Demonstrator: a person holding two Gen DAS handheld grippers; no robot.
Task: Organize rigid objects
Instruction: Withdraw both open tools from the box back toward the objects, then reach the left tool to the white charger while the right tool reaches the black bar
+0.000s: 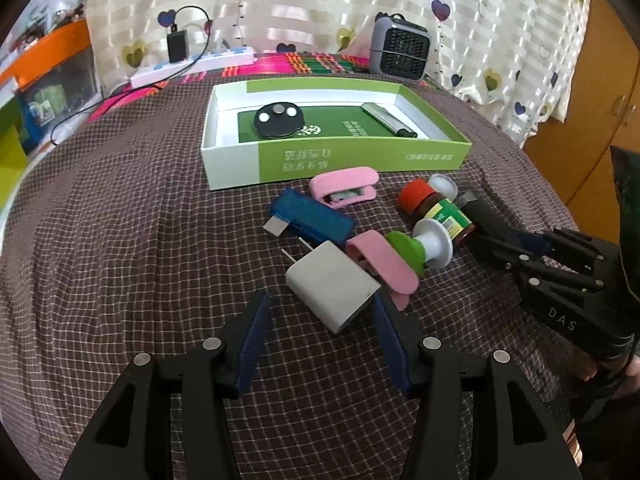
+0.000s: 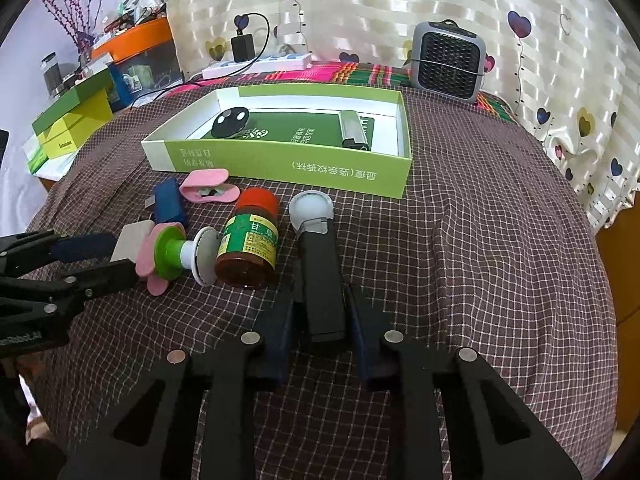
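On the checked cloth, a white plug charger (image 1: 332, 288) lies between the fingers of my open left gripper (image 1: 320, 299), pads apart from it. Beyond it lie two pink staplers (image 1: 344, 189) (image 1: 384, 270), a blue USB stick (image 1: 312, 220), a green-and-white spool (image 1: 422, 248) and a red-capped brown bottle (image 2: 250, 244). My right gripper (image 2: 322, 304) is shut on the handle of a black magnifier (image 2: 320, 264), its round lens pointing at the green-and-white box (image 2: 288, 172). The box holds a black disc (image 2: 230, 122) and a silver lighter (image 2: 352, 128).
A grey fan heater (image 2: 448, 60) and a white power strip (image 2: 260, 65) stand at the back by the heart-print curtain. Green boxes (image 2: 72, 124) and an orange-lidded bin (image 2: 136, 46) sit at the left. A wooden cabinet (image 1: 600, 100) stands at the right.
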